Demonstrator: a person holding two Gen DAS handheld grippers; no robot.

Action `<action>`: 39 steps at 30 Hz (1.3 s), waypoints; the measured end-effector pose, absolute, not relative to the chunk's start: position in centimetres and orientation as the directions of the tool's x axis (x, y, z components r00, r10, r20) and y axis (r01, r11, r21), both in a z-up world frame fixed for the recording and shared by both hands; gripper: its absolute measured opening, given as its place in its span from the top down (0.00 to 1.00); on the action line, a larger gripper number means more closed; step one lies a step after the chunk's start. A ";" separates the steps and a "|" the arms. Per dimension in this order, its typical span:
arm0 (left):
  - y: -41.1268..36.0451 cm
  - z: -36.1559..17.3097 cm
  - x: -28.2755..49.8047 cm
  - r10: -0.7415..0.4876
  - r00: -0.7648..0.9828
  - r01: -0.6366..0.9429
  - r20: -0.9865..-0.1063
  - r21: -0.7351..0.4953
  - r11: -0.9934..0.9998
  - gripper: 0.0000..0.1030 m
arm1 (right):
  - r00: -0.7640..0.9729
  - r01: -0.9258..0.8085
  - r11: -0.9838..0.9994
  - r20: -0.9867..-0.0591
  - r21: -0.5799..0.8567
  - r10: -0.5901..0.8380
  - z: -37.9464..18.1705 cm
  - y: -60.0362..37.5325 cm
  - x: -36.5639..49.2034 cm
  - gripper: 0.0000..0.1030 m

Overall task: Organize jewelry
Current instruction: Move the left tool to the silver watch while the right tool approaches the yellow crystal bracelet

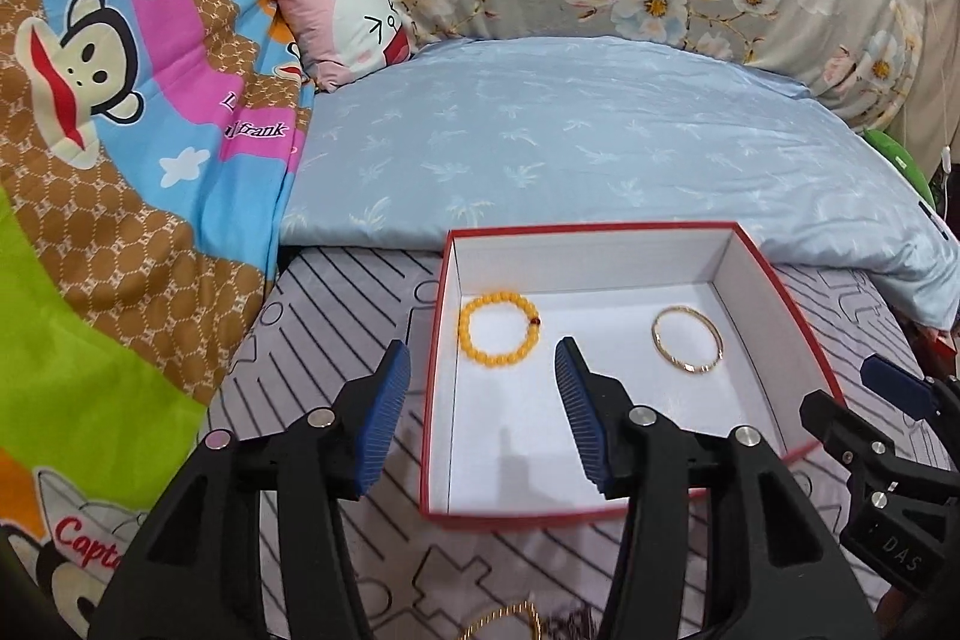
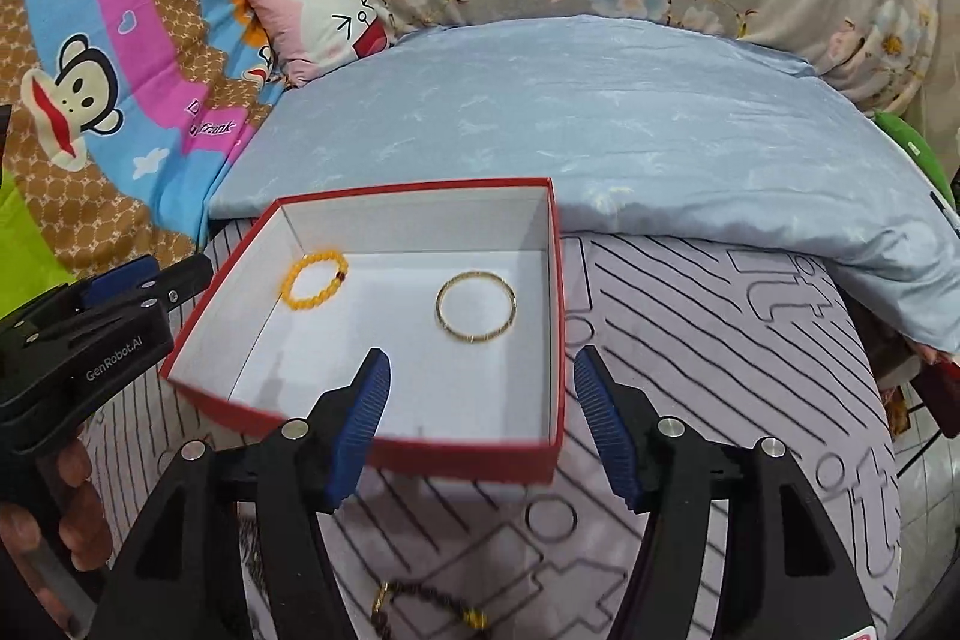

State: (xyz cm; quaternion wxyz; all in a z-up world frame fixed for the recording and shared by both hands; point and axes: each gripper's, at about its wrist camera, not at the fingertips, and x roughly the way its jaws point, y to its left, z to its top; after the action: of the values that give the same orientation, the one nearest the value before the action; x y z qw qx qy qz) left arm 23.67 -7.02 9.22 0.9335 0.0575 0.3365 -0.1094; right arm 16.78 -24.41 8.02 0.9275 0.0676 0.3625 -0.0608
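Note:
A red box with a white inside [image 1: 780, 292] [image 2: 558, 316] sits on the patterned sheet. In it lie a yellow bead bracelet [image 1: 499, 334] [image 2: 314, 278] at the left and a thin gold bangle [image 1: 687, 347] [image 2: 476, 314] at the right. My left gripper [image 1: 483, 412] is open and empty over the box's front left wall. My right gripper [image 2: 480, 424] is open and empty over the box's front right corner. A dark bead chain with gold parts [image 2: 426, 604] lies on the sheet below the right gripper. A gold chain [image 1: 504, 619] shows at the bottom edge below the left gripper.
A light blue quilt [image 1: 570, 142] [image 2: 600, 118] lies just behind the box. A cartoon blanket [image 1: 120, 130] is at the left and a pink pillow [image 1: 348, 16] at the back. The right gripper shows at the left wrist view's right edge [image 1: 888, 400].

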 end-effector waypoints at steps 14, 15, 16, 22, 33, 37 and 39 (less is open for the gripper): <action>-5.1 7.8 14.9 -0.175 0.720 0.254 -0.672 0.020 0.967 0.53 | 0.708 0.177 0.983 -0.700 0.050 -0.092 6.2 -21.7 7.2 0.40; -5.0 7.7 14.5 -0.176 0.718 0.253 -0.674 0.017 0.967 0.53 | 0.707 0.177 0.983 -0.701 0.045 -0.095 6.1 -21.5 6.7 0.40; -4.7 7.5 13.8 -0.177 0.714 0.252 -0.678 0.013 0.968 0.53 | 0.705 0.180 0.983 -0.702 0.041 -0.100 5.9 -21.3 6.0 0.40; -2.8 5.4 10.8 -0.159 0.692 0.231 -0.704 0.007 0.973 0.53 | 0.688 0.191 0.981 -0.718 0.036 -0.107 4.4 -20.5 2.5 0.40; 0.4 1.8 6.4 -0.141 0.685 0.191 -0.715 -0.010 0.982 0.53 | 0.650 0.217 0.974 -0.754 0.063 -0.096 1.2 -19.9 -1.2 0.40; 0.8 0.7 5.2 -0.153 0.677 0.203 -0.720 -0.017 0.979 0.53 | 0.643 0.213 0.976 -0.759 0.052 -0.100 0.4 -19.4 -1.7 0.40; 1.1 0.8 5.2 -0.168 0.672 0.202 -0.721 -0.040 0.979 0.53 | 0.652 0.211 0.976 -0.752 0.057 -0.098 0.6 -19.4 -1.9 0.40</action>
State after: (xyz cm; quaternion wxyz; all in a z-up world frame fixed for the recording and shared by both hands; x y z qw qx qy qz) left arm 5.18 1.14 0.75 0.9142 0.0212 0.3919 -0.1012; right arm -1.85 -19.40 0.55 0.9061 0.0697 0.4085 -0.0853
